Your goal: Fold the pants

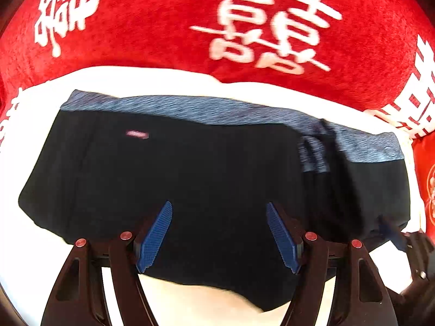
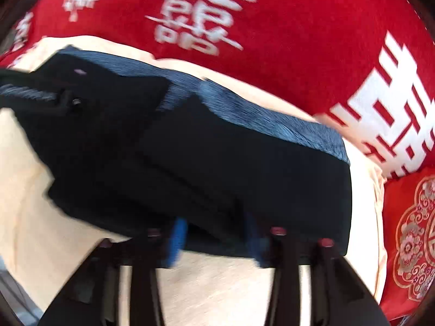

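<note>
Black pants (image 1: 190, 168) with a blue-grey heathered waistband (image 1: 190, 107) lie folded into a wide flat bundle on a white cloth (image 1: 163, 78). A small pink label sits on the upper left of the black fabric. My left gripper (image 1: 218, 205) hovers open over the near half of the pants, with nothing between its blue pads (image 1: 156, 236). In the blurred right wrist view, my right gripper (image 2: 214, 222) stands open at the near edge of the pants (image 2: 217, 168); the pads do not press the fabric. The right gripper (image 1: 407, 241) also shows at the pants' right corner.
A red blanket (image 1: 163, 13) with large white characters lies behind and around the white cloth (image 2: 231, 285). A red cushion (image 2: 407, 231) with gold and white flower embroidery lies at the right. The left gripper's dark body (image 2: 40, 95) reaches in from the left.
</note>
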`<action>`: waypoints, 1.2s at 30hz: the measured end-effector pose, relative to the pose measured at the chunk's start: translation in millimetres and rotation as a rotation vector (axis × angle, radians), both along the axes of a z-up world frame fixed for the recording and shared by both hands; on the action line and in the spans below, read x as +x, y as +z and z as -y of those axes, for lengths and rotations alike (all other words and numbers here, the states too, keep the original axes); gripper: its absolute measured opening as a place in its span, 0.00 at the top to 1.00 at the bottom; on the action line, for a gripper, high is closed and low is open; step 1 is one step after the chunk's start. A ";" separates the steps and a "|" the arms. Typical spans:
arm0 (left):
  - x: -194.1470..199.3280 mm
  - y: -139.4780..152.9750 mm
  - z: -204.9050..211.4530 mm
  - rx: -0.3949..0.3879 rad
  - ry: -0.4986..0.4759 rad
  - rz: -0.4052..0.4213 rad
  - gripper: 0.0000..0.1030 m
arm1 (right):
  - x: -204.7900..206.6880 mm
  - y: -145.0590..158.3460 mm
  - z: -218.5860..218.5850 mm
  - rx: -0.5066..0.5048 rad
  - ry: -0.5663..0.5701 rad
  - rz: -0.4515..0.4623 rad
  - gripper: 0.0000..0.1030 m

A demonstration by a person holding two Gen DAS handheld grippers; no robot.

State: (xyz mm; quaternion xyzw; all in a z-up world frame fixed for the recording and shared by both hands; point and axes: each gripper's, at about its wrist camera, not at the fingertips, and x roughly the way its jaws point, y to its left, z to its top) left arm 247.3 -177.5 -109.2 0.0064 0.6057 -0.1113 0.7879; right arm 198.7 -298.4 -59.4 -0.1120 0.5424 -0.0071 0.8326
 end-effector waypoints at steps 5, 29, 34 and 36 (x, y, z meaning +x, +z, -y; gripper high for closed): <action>-11.3 1.6 9.0 -0.067 -0.036 -0.041 0.29 | -13.7 24.4 27.4 0.402 -0.114 -0.058 0.38; -14.9 -27.6 64.2 -0.047 -0.150 -0.120 0.22 | -3.3 -53.2 134.6 1.382 -0.809 -0.050 0.95; -12.0 1.3 42.2 -0.055 -0.101 -0.061 0.22 | 0.3 1.9 115.6 1.182 -0.573 -0.057 0.95; -10.1 7.8 33.4 -0.039 -0.090 -0.048 0.22 | 1.9 -9.2 104.1 1.147 -0.573 -0.116 0.95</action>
